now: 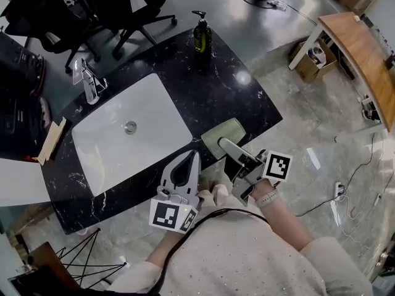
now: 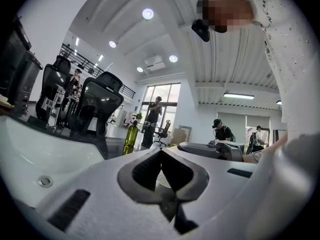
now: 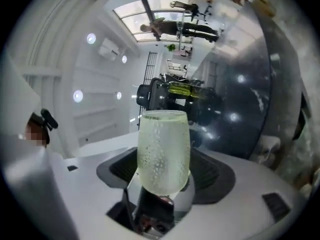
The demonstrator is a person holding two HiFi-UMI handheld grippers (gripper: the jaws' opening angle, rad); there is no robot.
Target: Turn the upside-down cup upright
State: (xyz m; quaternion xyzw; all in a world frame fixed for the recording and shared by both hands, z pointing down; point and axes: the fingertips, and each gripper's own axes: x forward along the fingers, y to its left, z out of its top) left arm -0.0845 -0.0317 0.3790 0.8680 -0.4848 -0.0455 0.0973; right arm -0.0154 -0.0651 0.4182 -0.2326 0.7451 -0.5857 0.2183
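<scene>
Step in hand: the turn. The right gripper (image 1: 231, 152), jaws wide, grips the pale green cup (image 1: 221, 135), apparently on its side, at frame centre by the counter (image 1: 203, 91) edge. The left gripper (image 1: 188, 165) is closed and empty. Next: roll mouth-up, then set down.

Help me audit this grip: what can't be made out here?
Pale green dimpled plastic cup: near end buried in the jaws of the right gripper, right gripper view.
Whether it touches the black marble counter: head view looks steeply down.
Dark green pump bottle, its label: too small, head view.
</scene>
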